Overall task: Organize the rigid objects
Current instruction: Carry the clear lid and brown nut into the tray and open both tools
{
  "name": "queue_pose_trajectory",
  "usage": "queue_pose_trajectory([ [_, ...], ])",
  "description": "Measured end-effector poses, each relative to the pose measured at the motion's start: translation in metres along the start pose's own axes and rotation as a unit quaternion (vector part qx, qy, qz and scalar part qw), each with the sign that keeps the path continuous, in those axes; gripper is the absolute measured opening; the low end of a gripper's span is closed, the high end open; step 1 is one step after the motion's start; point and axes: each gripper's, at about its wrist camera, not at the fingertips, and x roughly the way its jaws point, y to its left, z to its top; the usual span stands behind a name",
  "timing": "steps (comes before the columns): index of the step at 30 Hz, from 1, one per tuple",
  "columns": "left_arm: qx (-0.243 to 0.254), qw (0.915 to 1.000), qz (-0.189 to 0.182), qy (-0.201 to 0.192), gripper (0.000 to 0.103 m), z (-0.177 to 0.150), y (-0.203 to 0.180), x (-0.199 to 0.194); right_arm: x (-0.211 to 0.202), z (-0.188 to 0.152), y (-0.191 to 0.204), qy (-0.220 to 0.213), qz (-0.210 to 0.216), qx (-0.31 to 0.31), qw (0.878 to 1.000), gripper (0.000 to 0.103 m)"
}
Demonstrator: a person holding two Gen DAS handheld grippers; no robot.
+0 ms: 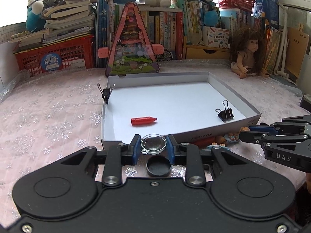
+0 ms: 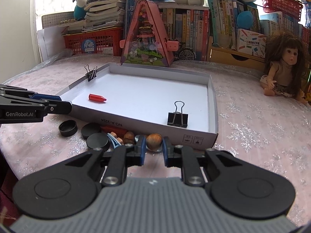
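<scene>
A desk (image 2: 252, 128) covered with a pink cloth patterned in silver snowflakes carries everything. A shallow white cardboard box (image 2: 211, 136) sits on it, open side up. In front of the box's near wall lies a cluster of small items: a black cap (image 2: 68, 128) with its hollow side up, two flat black discs (image 2: 97, 140), a brown nut (image 2: 154, 139) and a few small figurines (image 2: 116, 137), close together. Behind the box stands a pink triangular toy house (image 2: 147, 38), touching its far edge. A long-haired doll (image 2: 281, 73) sits at the right, well apart from the box. A red crate (image 2: 93, 42) and rows of books (image 2: 186, 25) line the back.
</scene>
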Motion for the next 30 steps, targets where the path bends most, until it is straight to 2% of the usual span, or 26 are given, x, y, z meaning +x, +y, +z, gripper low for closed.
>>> queue_pose_trajectory([
  [9, -0.012, 0.9999, 0.005, -0.006, 0.027, 0.02, 0.01, 0.007, -0.003, 0.014, -0.009, -0.016, -0.013, 0.008, 1.0, 0.023],
  [17, -0.026, 0.9997, 0.004, -0.003, 0.027, 0.048, 0.02, 0.026, 0.006, 0.039, -0.026, -0.023, -0.027, 0.02, 0.999, 0.022],
  [20, -0.035, 0.9993, 0.001, 0.008, 0.027, 0.065, 0.025, 0.04, 0.018, 0.056, -0.04, -0.008, -0.02, 0.048, 0.999, 0.022],
  [23, -0.048, 0.9981, -0.012, 0.038, 0.027, 0.083, 0.031, 0.062, 0.037, 0.074, -0.055, 0.022, -0.007, 0.08, 0.997, 0.022],
  [30, -0.096, 0.9891, -0.028, 0.108, 0.027, 0.102, 0.046, 0.11, 0.079, 0.103, -0.08, 0.097, 0.009, 0.152, 0.984, 0.022],
])
